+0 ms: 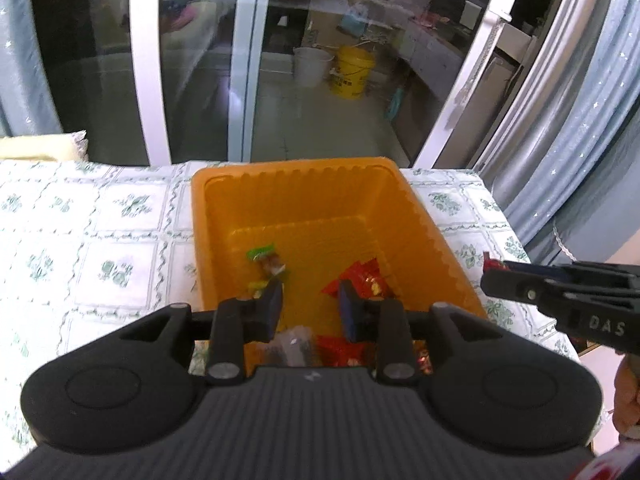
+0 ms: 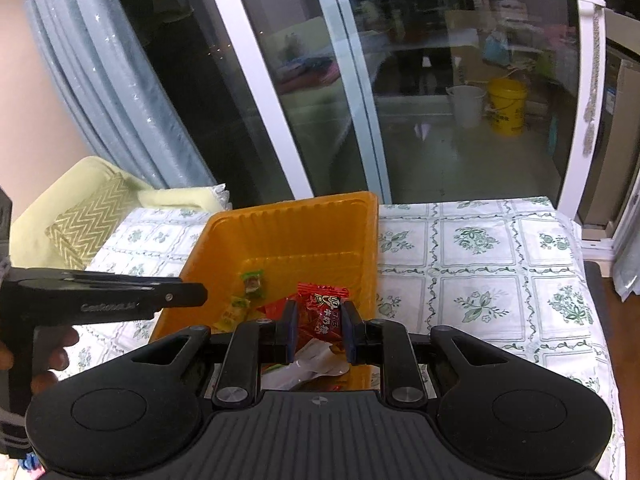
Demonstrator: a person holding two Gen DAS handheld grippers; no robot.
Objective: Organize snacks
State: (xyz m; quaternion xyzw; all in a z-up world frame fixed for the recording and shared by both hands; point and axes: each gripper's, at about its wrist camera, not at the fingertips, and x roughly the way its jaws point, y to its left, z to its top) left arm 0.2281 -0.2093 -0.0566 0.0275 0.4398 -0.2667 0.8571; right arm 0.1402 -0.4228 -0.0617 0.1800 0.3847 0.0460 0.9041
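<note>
An orange plastic bin (image 1: 304, 200) sits on the floral tablecloth and holds several wrapped snacks: red packets (image 1: 362, 280), a green-ended candy (image 1: 262, 254) and a clear wrapper. My left gripper (image 1: 310, 308) is open and empty above the bin's near end. My right gripper (image 2: 319, 326) is shut on a red snack packet (image 2: 322, 312) and holds it over the bin's (image 2: 288, 232) right side. The right gripper also shows in the left wrist view (image 1: 560, 296), with a red corner of the packet at its tip.
The floral tablecloth (image 2: 480, 272) spreads left and right of the bin. A yellow cushion (image 2: 80, 208) lies at the far left. Glass sliding doors and blue curtains stand behind the table. Buckets (image 1: 352, 72) stand beyond the glass.
</note>
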